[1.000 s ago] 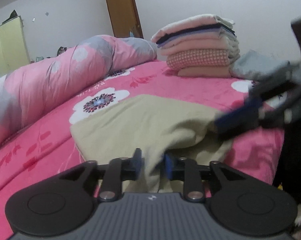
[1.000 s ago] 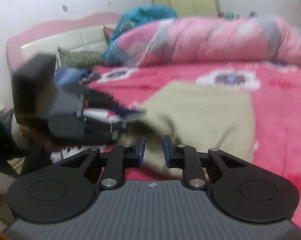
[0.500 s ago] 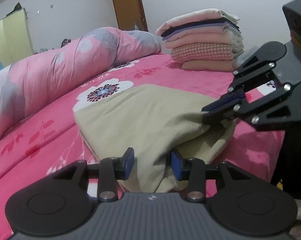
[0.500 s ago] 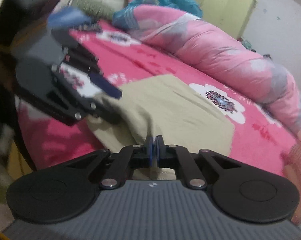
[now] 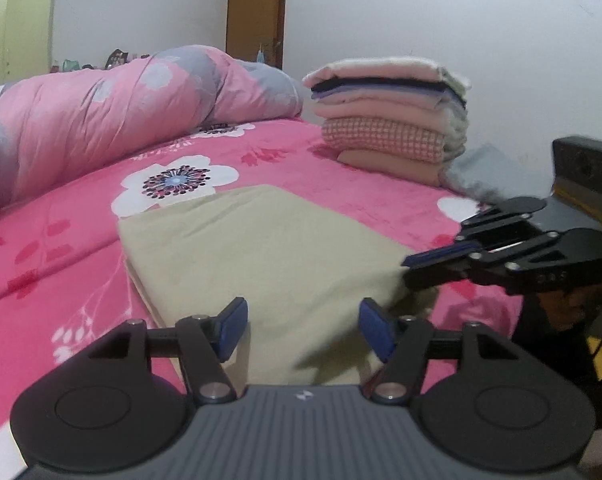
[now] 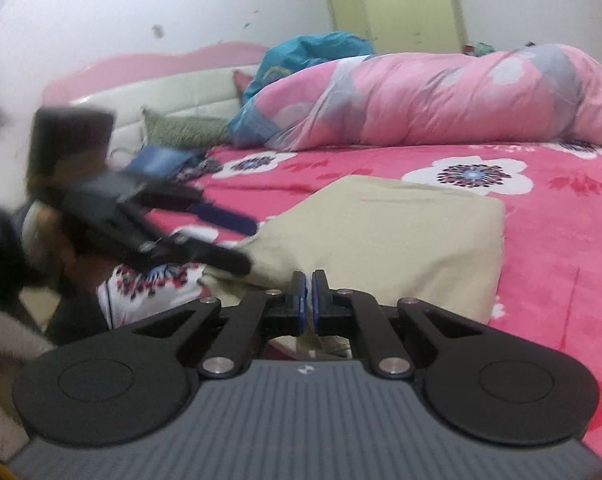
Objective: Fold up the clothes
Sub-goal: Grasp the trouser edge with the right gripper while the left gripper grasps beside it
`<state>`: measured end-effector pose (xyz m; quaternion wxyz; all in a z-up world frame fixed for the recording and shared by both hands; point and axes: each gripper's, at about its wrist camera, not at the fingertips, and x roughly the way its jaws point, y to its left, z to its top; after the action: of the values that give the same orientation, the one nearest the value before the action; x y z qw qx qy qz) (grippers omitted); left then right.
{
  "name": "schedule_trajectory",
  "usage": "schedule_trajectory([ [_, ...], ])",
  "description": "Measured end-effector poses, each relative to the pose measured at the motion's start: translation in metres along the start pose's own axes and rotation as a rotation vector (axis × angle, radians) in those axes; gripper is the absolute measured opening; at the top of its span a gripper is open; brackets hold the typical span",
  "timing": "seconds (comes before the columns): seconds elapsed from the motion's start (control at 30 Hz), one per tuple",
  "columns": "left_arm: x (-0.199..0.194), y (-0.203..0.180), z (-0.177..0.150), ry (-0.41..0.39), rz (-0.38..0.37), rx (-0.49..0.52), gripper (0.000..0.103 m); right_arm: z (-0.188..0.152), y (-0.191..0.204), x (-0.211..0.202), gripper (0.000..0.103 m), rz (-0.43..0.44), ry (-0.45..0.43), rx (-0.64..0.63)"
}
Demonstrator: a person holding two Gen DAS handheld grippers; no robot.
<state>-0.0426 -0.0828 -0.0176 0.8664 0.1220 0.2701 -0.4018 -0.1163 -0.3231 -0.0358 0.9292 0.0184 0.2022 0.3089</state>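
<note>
A beige folded garment (image 5: 261, 252) lies flat on the pink floral bedspread (image 5: 41, 248). My left gripper (image 5: 303, 330) hovers at its near edge, jaws opening, with the cloth lying between the fingers and neither pad pressing it. At the garment's right corner my right gripper (image 5: 411, 270) is shut, and the cloth edge runs up into its tips. In the right wrist view the right gripper (image 6: 309, 298) has its pads together over the garment (image 6: 401, 232). The left gripper (image 6: 237, 240) shows there blurred, at the garment's left corner.
A stack of folded clothes (image 5: 389, 120) stands at the bed's far right corner. A rolled pink duvet (image 5: 121, 112) runs along the far side. Cushions and a blue bag (image 6: 313, 48) lie by the headboard (image 6: 161, 92). The bed's edge is right below both grippers.
The left jaws have spread wide and let the cloth out. The right gripper has shut at the garment's right corner and dropped lower. The garment now lies flatter.
</note>
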Motion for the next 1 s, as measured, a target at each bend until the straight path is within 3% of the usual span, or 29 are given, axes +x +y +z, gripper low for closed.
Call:
schedule_trajectory([
  [0.2, 0.018, -0.006, -0.004, 0.061, -0.005, 0.096, 0.057, -0.004, 0.008, 0.012, 0.002, -0.017, 0.085, -0.095],
  [0.5, 0.030, -0.029, -0.010, 0.071, 0.063, 0.291, 0.055, 0.002, 0.008, 0.020, 0.004, -0.034, 0.095, -0.063],
  [0.63, 0.033, -0.044, -0.013, 0.076, 0.105, 0.396, 0.046, 0.003, 0.012, 0.019, 0.005, -0.064, 0.103, -0.036],
  [0.77, 0.030, -0.053, -0.011, 0.042, 0.154, 0.428, 0.019, 0.008, 0.008, 0.008, 0.009, -0.078, 0.060, 0.046],
  [1.0, 0.022, -0.059, -0.010, -0.033, 0.208, 0.428, 0.011, 0.007, -0.019, -0.019, 0.014, -0.043, -0.057, 0.303],
])
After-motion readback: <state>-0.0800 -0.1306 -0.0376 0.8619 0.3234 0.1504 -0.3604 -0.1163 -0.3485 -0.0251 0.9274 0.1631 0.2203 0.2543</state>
